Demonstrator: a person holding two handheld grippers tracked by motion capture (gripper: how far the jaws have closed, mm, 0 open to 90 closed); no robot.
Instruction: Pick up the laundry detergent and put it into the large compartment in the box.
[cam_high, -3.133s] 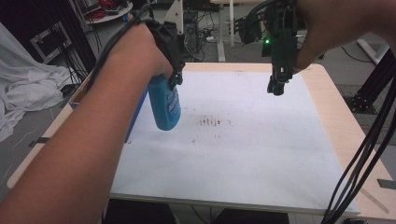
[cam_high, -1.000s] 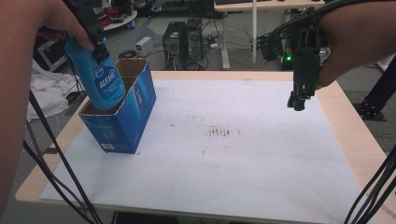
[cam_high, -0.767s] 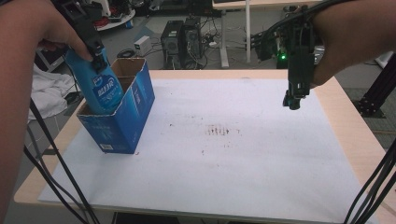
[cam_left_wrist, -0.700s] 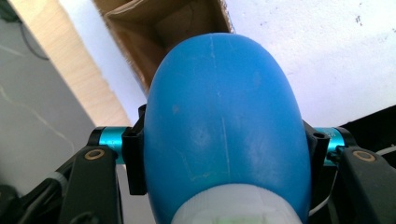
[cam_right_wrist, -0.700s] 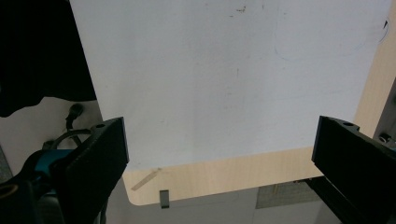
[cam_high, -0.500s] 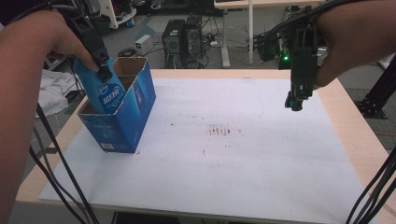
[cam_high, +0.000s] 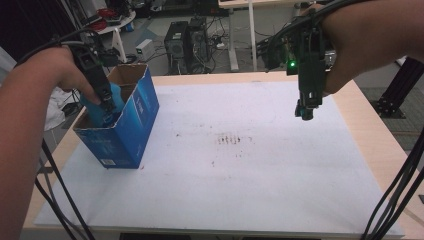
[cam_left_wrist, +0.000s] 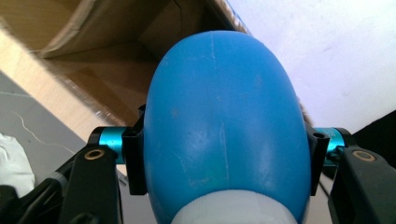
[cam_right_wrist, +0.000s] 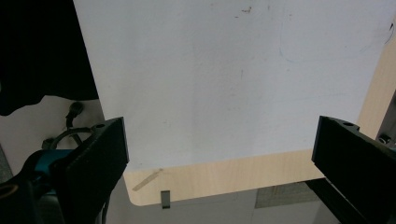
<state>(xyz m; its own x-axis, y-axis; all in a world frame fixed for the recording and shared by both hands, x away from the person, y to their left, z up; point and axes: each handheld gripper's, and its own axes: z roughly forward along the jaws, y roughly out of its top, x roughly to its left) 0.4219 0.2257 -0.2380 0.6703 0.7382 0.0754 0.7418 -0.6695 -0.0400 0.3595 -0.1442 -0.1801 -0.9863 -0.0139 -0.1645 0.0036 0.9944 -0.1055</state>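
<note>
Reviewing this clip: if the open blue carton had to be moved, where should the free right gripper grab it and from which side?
Probably the carton's top rim on the wall facing the table's middle, coming from above. That thin upright edge suits two jaws; the body looks too wide. The right gripper hovers open, while the left gripper fills the other side, shut on the blue bottle.

Box (cam_high: 127, 130) sits on worktop (cam_high: 260, 190) at its left edge, open top up. Bottle (cam_high: 102, 107) partly inside box, clamped in left gripper (cam_high: 106, 106). Right gripper (cam_high: 305, 111) hangs above worktop's far right, well apart from box.
</note>
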